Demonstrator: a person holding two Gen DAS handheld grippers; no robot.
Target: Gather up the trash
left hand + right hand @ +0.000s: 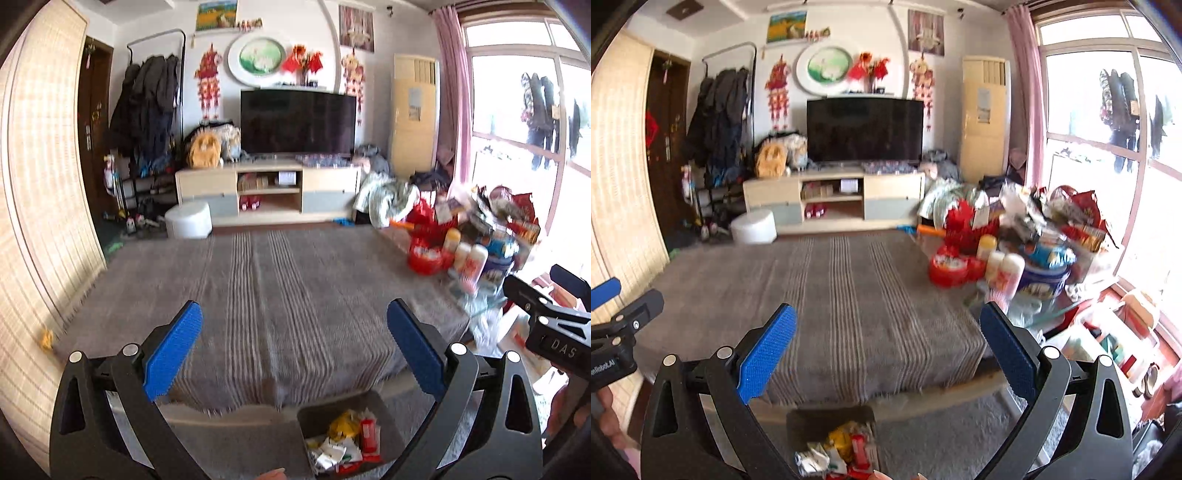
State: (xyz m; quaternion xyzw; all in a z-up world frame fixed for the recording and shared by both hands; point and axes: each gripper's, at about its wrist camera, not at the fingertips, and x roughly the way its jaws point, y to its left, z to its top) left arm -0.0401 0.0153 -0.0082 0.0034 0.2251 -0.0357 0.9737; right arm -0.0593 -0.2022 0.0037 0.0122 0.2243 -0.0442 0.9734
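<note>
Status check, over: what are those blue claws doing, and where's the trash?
Left gripper open, empty. Right gripper open, empty. Crumpled wrappers in grey bin below. Yellow scrap beside grey striped blanket.

A grey open-topped bin (314, 413) is standing upright on the floor just beside the bed's near edge, holding a loose heap of crumpled trash (345, 439): white papers, a yellow wrapper, red packets.
</note>
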